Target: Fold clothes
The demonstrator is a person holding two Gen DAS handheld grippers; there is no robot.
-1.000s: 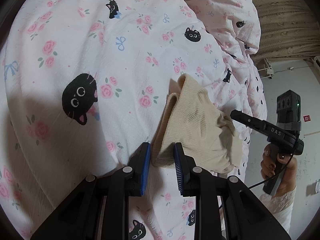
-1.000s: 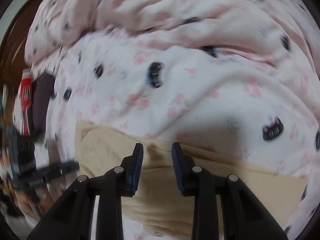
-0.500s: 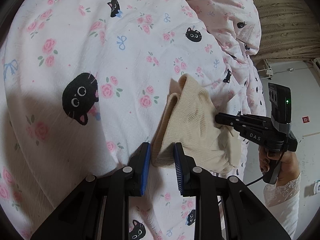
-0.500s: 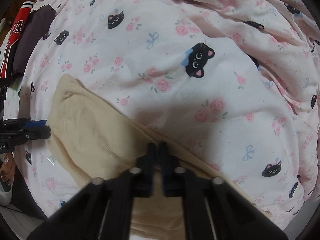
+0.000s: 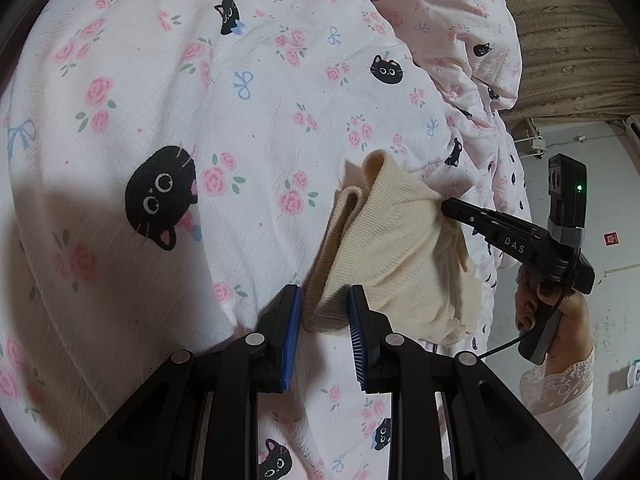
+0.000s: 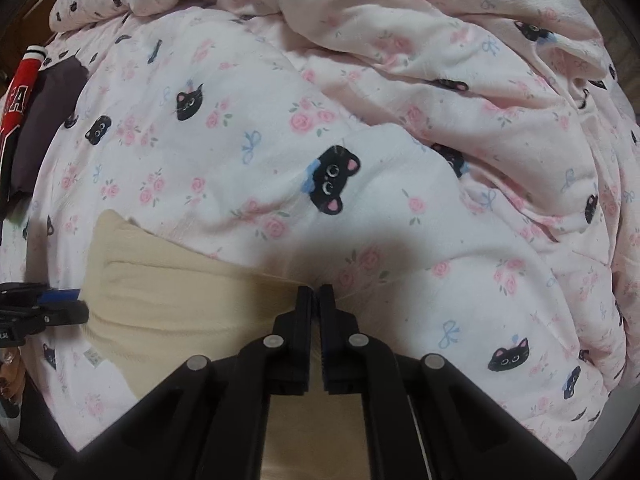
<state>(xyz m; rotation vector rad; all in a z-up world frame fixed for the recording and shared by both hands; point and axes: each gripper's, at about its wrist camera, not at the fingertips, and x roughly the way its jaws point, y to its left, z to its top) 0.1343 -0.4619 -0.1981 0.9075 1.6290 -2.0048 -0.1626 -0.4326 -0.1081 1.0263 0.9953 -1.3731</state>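
a cream ribbed garment lies on a bed covered by a pink-white quilt printed with black cat faces, roses and blue bows. in the left wrist view the left gripper is spread open, its blue-padded fingers standing on either side of the garment's near folded edge without pressing it. the right gripper is pinched closed on the garment's upper edge; in the right wrist view the cloth pulls into taut ridges running from the jaws toward the left, and its far corner sticks up against the quilt. from the left wrist view that gripper comes in from the right, a hand with dark nails holding its handle, a lace-edged sleeve below. a red and dark piece of clothing lies at the left edge of the bed, well apart from the cream garment.
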